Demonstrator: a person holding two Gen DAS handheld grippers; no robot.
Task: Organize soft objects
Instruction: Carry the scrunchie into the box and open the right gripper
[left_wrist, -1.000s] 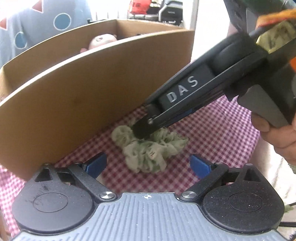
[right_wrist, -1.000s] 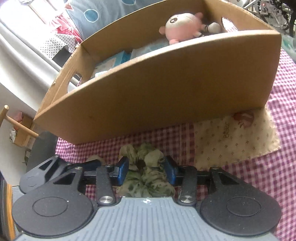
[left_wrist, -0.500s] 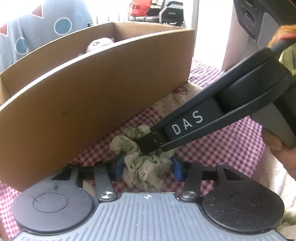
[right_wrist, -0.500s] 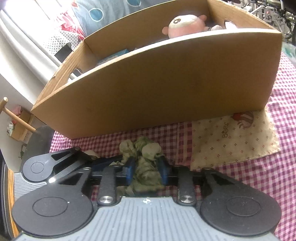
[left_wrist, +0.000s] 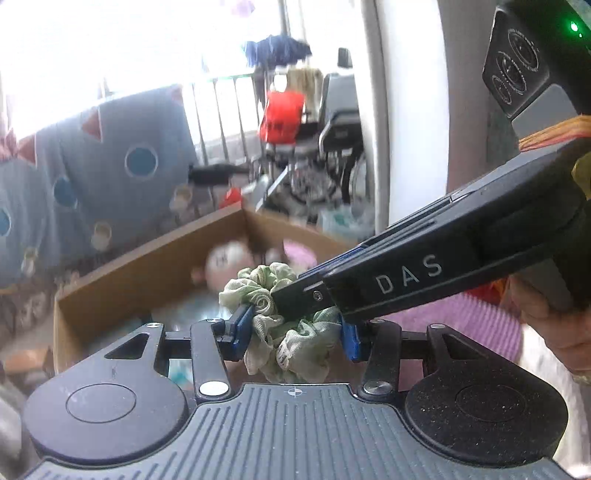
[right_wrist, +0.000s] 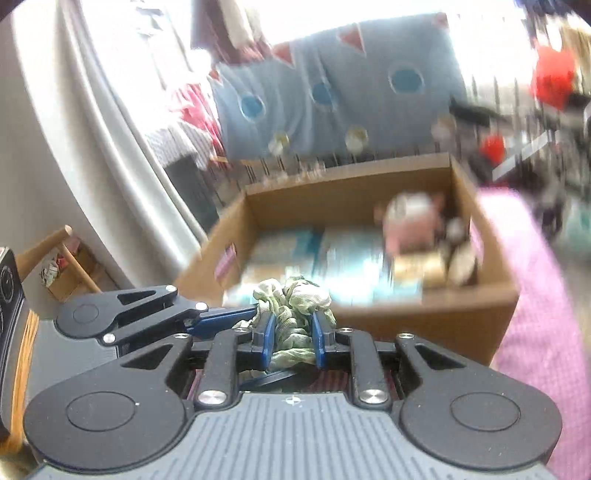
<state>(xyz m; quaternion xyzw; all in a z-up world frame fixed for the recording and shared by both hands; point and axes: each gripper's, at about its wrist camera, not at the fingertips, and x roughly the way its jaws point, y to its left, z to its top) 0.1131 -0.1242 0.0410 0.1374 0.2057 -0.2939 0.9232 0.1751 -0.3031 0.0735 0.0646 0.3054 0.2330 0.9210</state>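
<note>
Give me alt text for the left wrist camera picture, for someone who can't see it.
Both grippers pinch one crumpled green scrunchie in the air: the left gripper from below, the right gripper reaching in from the right. Behind, blurred, an open cardboard box holds a pink plush toy.

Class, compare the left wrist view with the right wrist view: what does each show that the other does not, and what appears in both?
Only the left wrist view shows the "DAS" lettering on the right gripper and the person's hand holding it. Only the right wrist view shows the wooden stand and the blurred blue packets in the box. Both show the green scrunchie clamped by both grippers, the left gripper, the cardboard box and the pink plush.
</note>
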